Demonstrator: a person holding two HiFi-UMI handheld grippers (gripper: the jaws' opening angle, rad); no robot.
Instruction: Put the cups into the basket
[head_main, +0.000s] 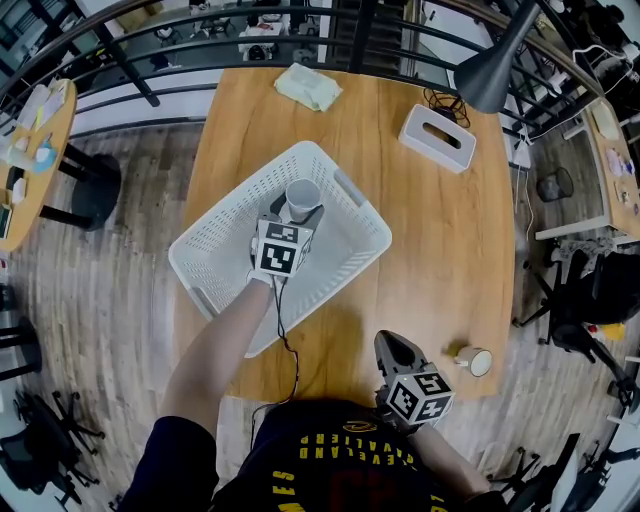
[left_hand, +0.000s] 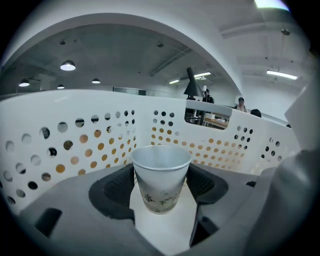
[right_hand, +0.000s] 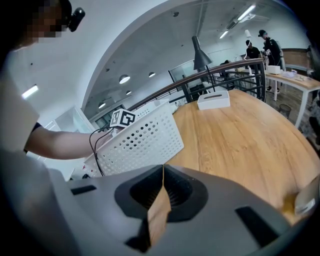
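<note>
A white paper cup (head_main: 303, 195) with a faint print stands upright between the jaws of my left gripper (head_main: 298, 212), inside the white perforated basket (head_main: 215, 235). In the left gripper view the cup (left_hand: 161, 160) fills the gap between the pads, low in the basket, whose dotted wall (left_hand: 75, 140) rises behind it. My right gripper (head_main: 392, 346) hovers near the table's front edge, shut, with nothing in it (right_hand: 162, 172). A second cup (head_main: 474, 360) lies on its side on the wood just right of that gripper.
The round wooden table (head_main: 440, 240) carries a white tissue box (head_main: 438, 138) at the back right, a pale cloth (head_main: 308, 86) at the back and a coiled cable (head_main: 445, 103). A lamp shade (head_main: 492, 70) hangs over the back right. A dark railing (head_main: 260, 45) rings the far side.
</note>
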